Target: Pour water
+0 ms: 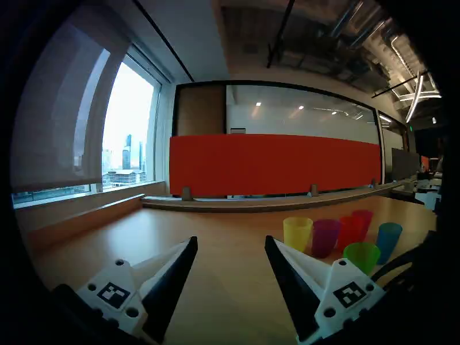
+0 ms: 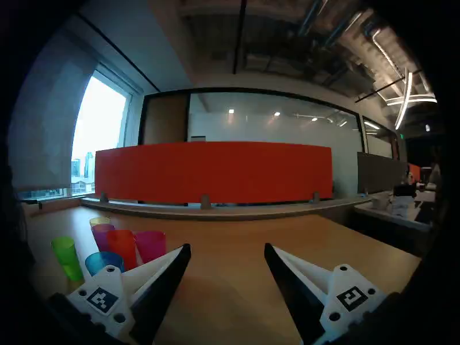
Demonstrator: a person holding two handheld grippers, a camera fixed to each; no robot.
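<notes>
Jaws apart on left gripper (image 1: 230,239) and right gripper (image 2: 227,246), gripping nothing; coloured plastic cups (image 1: 325,236) cluster right of the left's jaws, left of the right's.

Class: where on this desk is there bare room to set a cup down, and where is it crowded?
Free: the bare tabletop ahead of the left gripper, bordered by the red divider and the window ledge; also the wood ahead and right of the right gripper. Crowded: the six cups, right of the left gripper.

Six cups (image 1: 298,233) (image 1: 325,237) (image 1: 348,230) (image 1: 363,221) (image 1: 389,238) (image 1: 361,256) (all different colours), two hand-held grippers (image 1: 230,239) (image 2: 227,246)
</notes>
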